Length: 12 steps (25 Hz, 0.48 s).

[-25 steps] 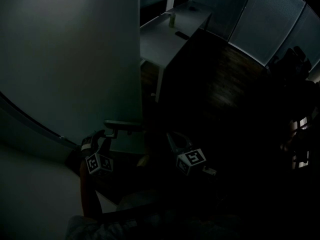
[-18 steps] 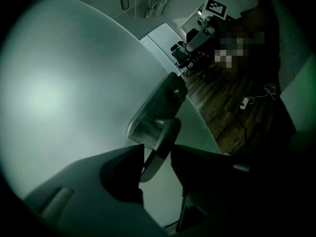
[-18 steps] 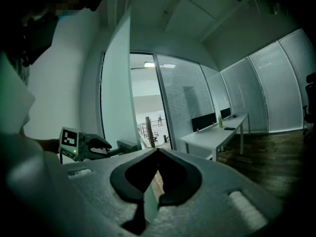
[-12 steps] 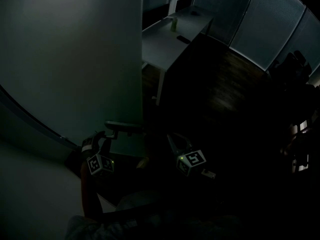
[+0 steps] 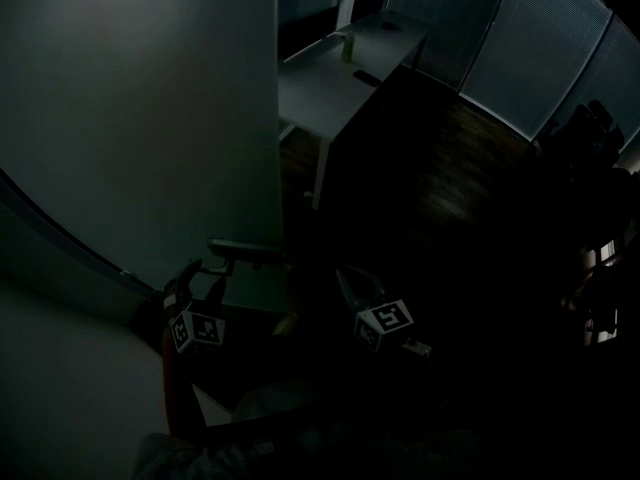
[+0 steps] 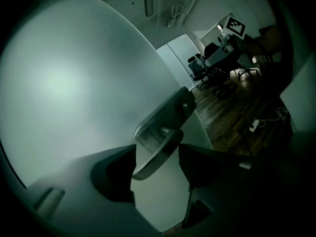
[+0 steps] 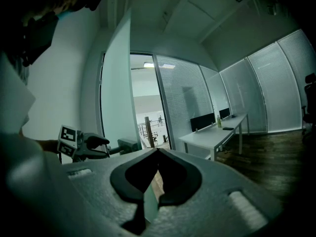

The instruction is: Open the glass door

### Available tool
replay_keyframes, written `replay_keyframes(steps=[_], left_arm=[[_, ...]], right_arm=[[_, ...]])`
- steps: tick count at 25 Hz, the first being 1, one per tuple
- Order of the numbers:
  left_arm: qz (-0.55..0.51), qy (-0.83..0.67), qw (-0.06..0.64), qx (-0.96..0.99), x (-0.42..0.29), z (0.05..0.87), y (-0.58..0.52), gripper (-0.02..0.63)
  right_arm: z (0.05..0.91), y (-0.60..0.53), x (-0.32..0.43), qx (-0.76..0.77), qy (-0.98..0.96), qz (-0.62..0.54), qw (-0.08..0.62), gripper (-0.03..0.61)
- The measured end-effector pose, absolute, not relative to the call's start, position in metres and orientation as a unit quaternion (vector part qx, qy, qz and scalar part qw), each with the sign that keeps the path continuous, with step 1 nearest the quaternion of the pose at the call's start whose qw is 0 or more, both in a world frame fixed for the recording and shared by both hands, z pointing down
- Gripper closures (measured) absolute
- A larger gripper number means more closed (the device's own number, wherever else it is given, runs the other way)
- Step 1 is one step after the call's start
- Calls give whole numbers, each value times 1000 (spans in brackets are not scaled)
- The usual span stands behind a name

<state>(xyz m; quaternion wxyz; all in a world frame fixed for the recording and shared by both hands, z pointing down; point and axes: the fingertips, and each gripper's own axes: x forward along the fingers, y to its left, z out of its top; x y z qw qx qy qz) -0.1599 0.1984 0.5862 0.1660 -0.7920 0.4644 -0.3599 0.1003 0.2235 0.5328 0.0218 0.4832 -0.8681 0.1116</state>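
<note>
The frosted glass door [image 5: 150, 118] stands ajar, with its edge toward the dark room. Its metal lever handle [image 5: 245, 253] sticks out near the edge. My left gripper [image 5: 200, 276] is at the free end of that lever. In the left gripper view the lever [image 6: 159, 154] lies between the two fingers, and a gap shows on each side of it. These jaws have just been opening and the pads do not press on the lever. My right gripper [image 5: 355, 283] hangs to the right of the door edge, shut with nothing in it [image 7: 157, 151].
Past the door a white desk [image 5: 340, 78] carries a bottle [image 5: 347, 45] and a flat dark thing. Glass walls with blinds [image 5: 540, 58] close the room's far side. Dark wooden floor [image 5: 450, 168] lies ahead, with an office chair [image 5: 590, 128] at the right.
The left gripper's jaws have spread wider around the lever's end, and its marker cube has rolled a little. The right gripper has stayed where it was.
</note>
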Motion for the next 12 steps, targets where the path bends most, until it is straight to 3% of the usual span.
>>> replay_keyframes(steps=[7,12], left_arm=[[-343,469,161,-798,-162,567,208,213],[-296,487,143,-809,-156,553,215,258]], right_arm=[[536,223,97,482,-869,113,23,580],[536,223,95,480,-869,116,22,580]])
